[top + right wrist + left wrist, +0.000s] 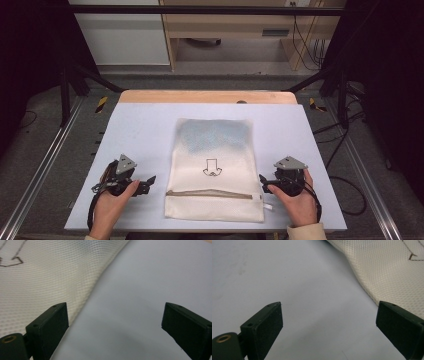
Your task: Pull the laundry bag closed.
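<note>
laid flat on the pale blue mat (140, 135) that covers the table, near the middle and closer to the near edge: a cream mesh bag (212, 150), long side running away from the person, zip (215, 194) crosswise near its near end, a small white pull tab at the right end of that zip. printed with an arrow outline (210, 167) pointing toward the zip, likely marking the opening end. looks bluish in the far half, probably something inside showing through the mesh, though not clear what. squared to the mat and centred, presumably so both sides can be reached alike. flanked near the mat's near edge by the two tools: left gripper (148, 183) well left of the bag's near left corner, jaws wide apart and empty, aimed toward the bag's side; in the left gripper view, bare mat between the jaws and mesh just past the right one. right gripper (263, 184) just beside the bag's right edge at zip level, jaws likewise spread and holding nothing, mesh behind its left jaw in its own view. set up, seemingly, for a two-sided start on the zip end.
</note>
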`<state>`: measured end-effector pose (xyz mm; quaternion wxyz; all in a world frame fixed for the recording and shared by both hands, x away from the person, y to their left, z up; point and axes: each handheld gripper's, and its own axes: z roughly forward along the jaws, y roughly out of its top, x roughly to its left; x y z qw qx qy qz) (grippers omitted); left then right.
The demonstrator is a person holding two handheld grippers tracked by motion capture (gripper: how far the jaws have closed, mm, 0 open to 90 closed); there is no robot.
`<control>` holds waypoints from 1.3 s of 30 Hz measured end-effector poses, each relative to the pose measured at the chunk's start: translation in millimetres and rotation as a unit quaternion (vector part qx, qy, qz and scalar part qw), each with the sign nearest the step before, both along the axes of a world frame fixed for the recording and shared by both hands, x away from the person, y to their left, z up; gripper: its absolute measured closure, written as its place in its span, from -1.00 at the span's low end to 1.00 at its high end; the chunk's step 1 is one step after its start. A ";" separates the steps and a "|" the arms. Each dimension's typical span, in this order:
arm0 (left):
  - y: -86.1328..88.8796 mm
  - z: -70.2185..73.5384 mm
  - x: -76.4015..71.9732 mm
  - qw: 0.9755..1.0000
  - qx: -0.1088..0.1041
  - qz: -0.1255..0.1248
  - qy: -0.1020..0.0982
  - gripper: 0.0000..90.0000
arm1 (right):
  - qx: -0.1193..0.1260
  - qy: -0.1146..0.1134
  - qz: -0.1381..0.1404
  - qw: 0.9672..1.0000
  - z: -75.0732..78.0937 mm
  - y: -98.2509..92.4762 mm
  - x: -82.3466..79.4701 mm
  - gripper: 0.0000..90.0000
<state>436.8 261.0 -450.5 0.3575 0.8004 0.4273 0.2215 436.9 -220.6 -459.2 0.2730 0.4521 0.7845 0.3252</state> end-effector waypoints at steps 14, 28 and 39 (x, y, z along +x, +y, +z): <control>9.6 3.7 -28.8 1.000 0.016 -0.016 0.017 -0.83 | -0.050 0.067 0.178 0.981 42.8 98.5 -2.3 0.01; 23.8 3.6 -18.1 1.000 0.012 0.010 0.010 -0.83 | -0.088 0.107 0.289 0.947 56.8 166.9 7.6 0.50; 19.4 2.9 -18.0 1.000 0.011 0.001 0.016 -0.76 | -0.075 0.108 0.335 0.933 56.6 189.7 2.7 0.82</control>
